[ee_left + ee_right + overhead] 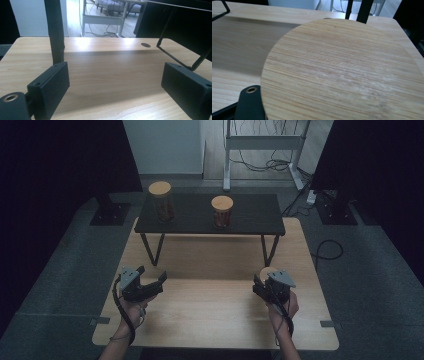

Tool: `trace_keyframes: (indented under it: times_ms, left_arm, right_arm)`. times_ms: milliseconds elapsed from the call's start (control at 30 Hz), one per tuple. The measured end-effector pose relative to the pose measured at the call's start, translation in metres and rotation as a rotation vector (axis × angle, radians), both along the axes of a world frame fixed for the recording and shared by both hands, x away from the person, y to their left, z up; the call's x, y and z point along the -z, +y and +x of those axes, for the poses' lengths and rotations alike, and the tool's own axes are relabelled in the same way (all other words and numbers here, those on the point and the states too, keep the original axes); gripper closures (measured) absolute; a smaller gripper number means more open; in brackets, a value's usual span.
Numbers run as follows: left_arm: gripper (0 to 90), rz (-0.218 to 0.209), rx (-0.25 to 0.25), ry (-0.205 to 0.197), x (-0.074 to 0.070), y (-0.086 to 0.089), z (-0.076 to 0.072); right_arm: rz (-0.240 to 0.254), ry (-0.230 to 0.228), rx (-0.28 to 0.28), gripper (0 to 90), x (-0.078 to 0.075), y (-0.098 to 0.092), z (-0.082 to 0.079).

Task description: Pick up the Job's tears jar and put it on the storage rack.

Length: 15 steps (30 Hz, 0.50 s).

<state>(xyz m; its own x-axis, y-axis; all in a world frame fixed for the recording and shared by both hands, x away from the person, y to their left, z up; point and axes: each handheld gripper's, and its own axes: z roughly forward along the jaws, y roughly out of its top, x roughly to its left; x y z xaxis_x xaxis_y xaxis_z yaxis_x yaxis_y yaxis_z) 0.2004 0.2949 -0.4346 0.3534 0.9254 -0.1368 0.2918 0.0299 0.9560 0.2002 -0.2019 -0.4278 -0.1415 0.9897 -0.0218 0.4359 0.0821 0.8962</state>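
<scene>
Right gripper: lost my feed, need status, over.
Right gripper shut on wooden lid. Left gripper open, empty. Two lidded jars on black shelf ahead; nothing between.

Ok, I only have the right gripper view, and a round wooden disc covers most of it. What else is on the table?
Observer: In the high view, a low black shelf stands at the far side of the table, carrying a taller jar and a shorter jar, both with wooden lids.
Operator: And the other gripper?
Observer: The left gripper is open, with nothing between its jaws, just above bare tabletop.
Operator: Is the disc actually gripped?
Observer: It looks so. From above, the wooden disc sits right at the tips of the right gripper, whose jaws are closed.
</scene>
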Motion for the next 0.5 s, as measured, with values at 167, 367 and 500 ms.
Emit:
trace_keyframes:
  times_ms: [167,367,500]
  left_arm:
    - [7.6,0.0,0.002,-0.001,-0.0001,0.0001,0.0]
    - [7.6,-0.001,-0.001,-0.001,-0.0002,0.0005,-0.0002]
    - [7.6,-0.001,0.0,-0.003,-0.0003,0.0006,-0.0005]
  right_arm:
    - [-0.003,-0.011,-0.004,25.1,-0.0028,0.0007,-0.0031]
    - [-0.008,-0.018,-0.006,25.1,-0.0044,0.0016,-0.0055]
    - [-0.009,-0.02,-0.008,25.1,-0.005,0.0017,-0.0065]
